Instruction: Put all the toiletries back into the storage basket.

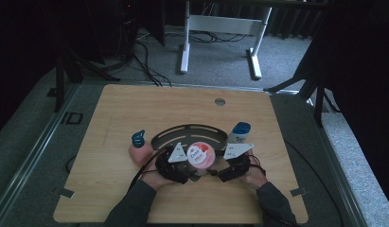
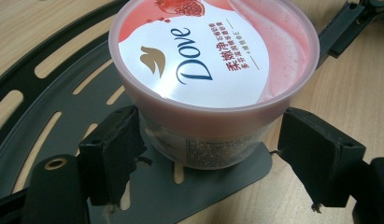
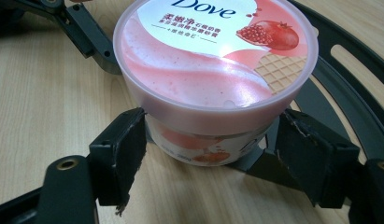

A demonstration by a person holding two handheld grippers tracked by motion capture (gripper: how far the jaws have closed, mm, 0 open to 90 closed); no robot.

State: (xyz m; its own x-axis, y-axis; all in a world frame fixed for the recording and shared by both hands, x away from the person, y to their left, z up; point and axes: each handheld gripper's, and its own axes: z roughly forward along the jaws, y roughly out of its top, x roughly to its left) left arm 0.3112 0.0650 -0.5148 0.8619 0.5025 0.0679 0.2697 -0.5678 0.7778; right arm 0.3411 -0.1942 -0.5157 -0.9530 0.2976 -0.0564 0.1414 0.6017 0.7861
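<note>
Hiding the tub's point(image 2: 213, 70) base: both grippers' jaws.

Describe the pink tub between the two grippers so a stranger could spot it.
On the wooden table, find the dark slotted tray near the front. The Dove tub sits on its near edge, round and pink-lidded with a pomegranate picture, unlike the pink bottle left of it.

Your dark grey sleeves point(image 1: 135, 204) reach down to the wrists. Each hand-held gripper you carry is black: the left hand-held gripper point(image 2: 206, 154) ends in blocky matte pads point(image 2: 112, 149), chipped and ragged along the edges, with a brass-ringed screw hole point(image 2: 55, 163) behind one. The right hand-held gripper point(image 3: 210, 154) is built alike. Each carries a pale grey three-cornered plate point(image 1: 177, 153) on top, and a black cable point(image 1: 144, 165) trails back from it.
</note>
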